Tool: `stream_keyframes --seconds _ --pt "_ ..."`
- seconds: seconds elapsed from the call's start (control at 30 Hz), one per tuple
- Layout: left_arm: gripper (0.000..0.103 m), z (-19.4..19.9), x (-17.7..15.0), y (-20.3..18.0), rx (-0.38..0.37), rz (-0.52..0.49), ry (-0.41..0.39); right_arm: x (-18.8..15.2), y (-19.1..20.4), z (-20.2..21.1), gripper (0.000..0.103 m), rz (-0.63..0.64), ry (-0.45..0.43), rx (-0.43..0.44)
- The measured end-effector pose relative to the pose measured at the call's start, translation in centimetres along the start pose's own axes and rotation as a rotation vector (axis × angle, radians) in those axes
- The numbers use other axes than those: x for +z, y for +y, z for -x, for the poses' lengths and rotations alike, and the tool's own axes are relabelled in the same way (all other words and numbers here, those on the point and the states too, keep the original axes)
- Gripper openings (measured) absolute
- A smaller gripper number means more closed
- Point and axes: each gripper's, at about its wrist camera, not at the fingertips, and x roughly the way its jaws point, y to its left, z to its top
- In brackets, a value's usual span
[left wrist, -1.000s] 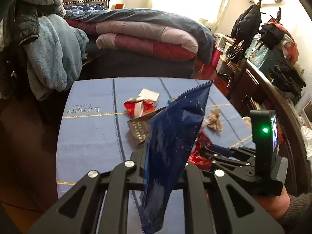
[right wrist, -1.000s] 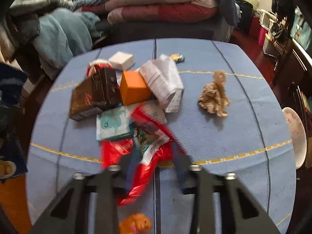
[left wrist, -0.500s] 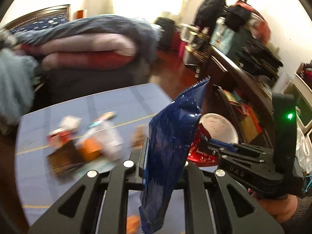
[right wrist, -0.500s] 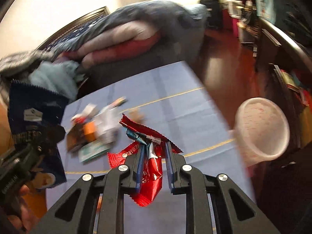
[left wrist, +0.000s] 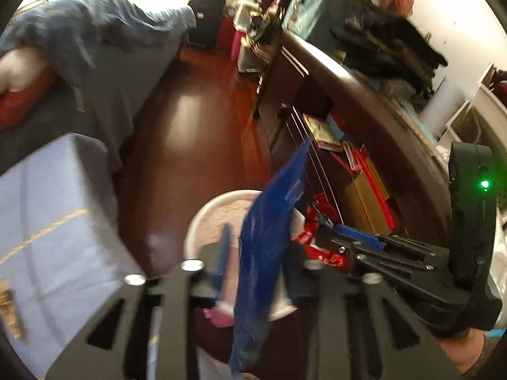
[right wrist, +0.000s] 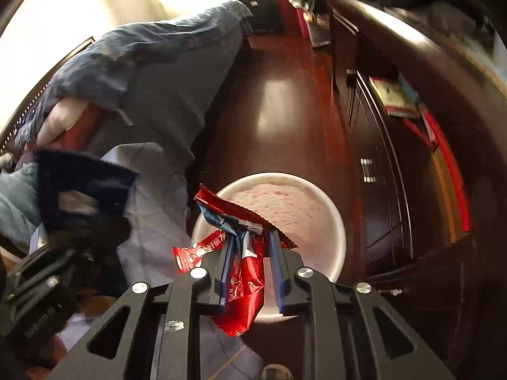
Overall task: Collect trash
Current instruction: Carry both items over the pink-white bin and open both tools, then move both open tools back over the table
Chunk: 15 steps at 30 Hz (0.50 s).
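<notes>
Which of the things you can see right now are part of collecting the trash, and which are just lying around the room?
Part of the job:
- blue wrapper between the open left gripper fingers
- red wrapper in the right gripper
- white bin on the floor below both

Just lying about:
- bedding
- books on the dark shelf
- black suitcase
</notes>
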Motion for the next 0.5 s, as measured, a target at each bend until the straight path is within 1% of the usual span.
stream_keyframes --seconds 0.07,0.1,0.13,0.2,0.33,0.4,0.5 --pt "0.056 -2.5 0.2 -0.5 0.005 0.008 0.010 0.3 -1.7 -1.5 0.033 -0.004 0.008 -0.008" --pt "0.060 -3.7 0.3 -0.5 0.008 0.018 0.019 0.1 -2.4 -1.8 0.038 -0.007 0.011 -0.016" --pt "0.060 -4.2 0.2 -0.4 0.009 0.027 0.024 0.1 -3.1 -2.6 0.044 -0.015 0.015 -0.026" --pt "0.063 -5.0 0.3 0.1 0.017 0.047 0.030 0.3 -4.3 -2.6 0.049 -0.021 0.013 -0.027" --pt "0.065 -5.0 0.5 0.9 0.051 0.063 0.022 0.1 -5.3 -3.1 0.049 -0.011 0.032 -0.024" --pt "0.068 -4.1 0.6 1.6 0.065 0.077 0.009 -0.1 -4.8 -3.1 0.049 0.007 0.044 -0.029" --pt "0.068 -1.8 0.6 2.8 0.096 0.105 -0.022 -0.4 -3.9 -2.5 0.049 0.029 0.049 -0.042"
